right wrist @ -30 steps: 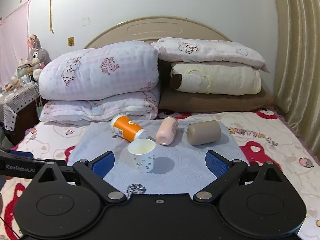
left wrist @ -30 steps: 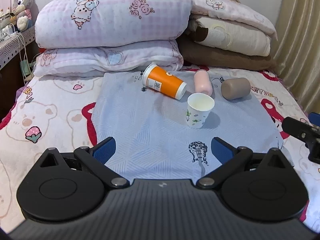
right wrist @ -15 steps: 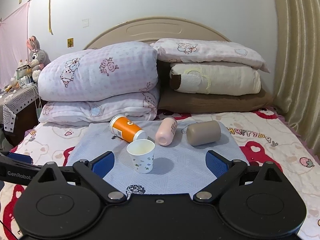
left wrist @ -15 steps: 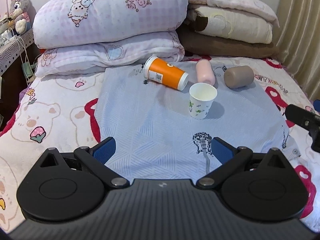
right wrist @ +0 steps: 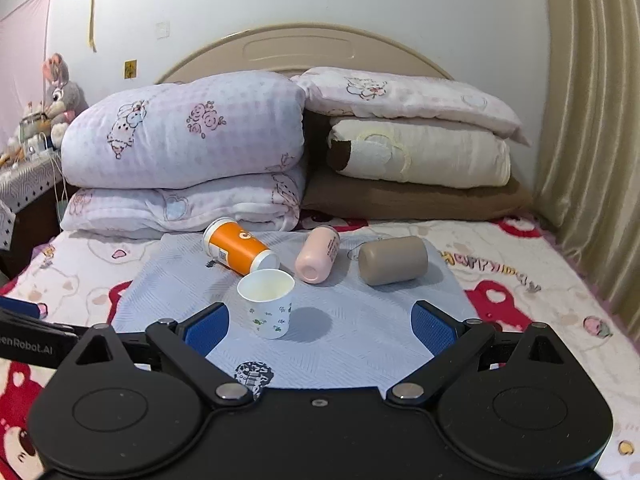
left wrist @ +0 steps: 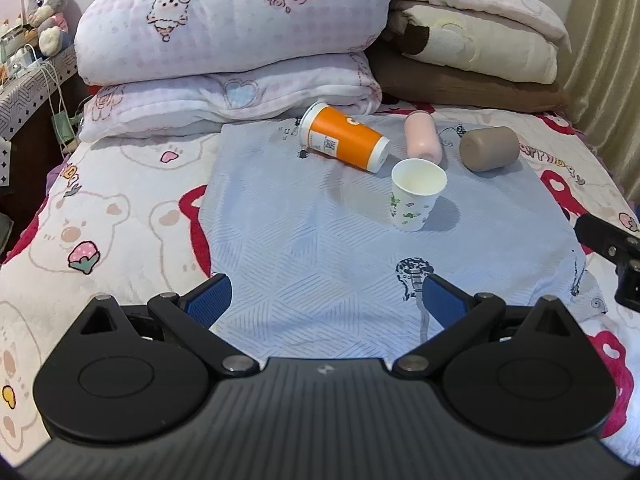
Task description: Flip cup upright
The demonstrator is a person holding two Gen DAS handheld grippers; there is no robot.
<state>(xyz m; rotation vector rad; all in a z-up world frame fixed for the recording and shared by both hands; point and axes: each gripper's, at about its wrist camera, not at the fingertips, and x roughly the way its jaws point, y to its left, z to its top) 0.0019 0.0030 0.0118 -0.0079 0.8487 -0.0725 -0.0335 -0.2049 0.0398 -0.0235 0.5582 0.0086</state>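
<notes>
A white paper cup [left wrist: 416, 195] with green prints stands upright on a light blue cloth [left wrist: 320, 248]; it also shows in the right wrist view [right wrist: 267, 303]. Behind it lie three cups on their sides: an orange cup [left wrist: 345, 142] [right wrist: 240, 249], a pink cup [left wrist: 422, 141] [right wrist: 318, 253] and a brown cup [left wrist: 489, 148] [right wrist: 393, 260]. My left gripper [left wrist: 325, 300] is open and empty, well short of the cups. My right gripper [right wrist: 321, 322] is open and empty, just in front of the white cup.
Folded quilts and pillows [left wrist: 232, 40] are stacked behind the cups against the headboard [right wrist: 304, 44]. A curtain [right wrist: 592, 120] hangs at the right. A side table with a plush rabbit [left wrist: 44, 0] and cables stands at the left. The right gripper's body [left wrist: 612, 240] shows at the left view's right edge.
Both grippers have drawn a little back and up from the cups; the left view has shifted so the cups sit further right. The cups have not moved.
</notes>
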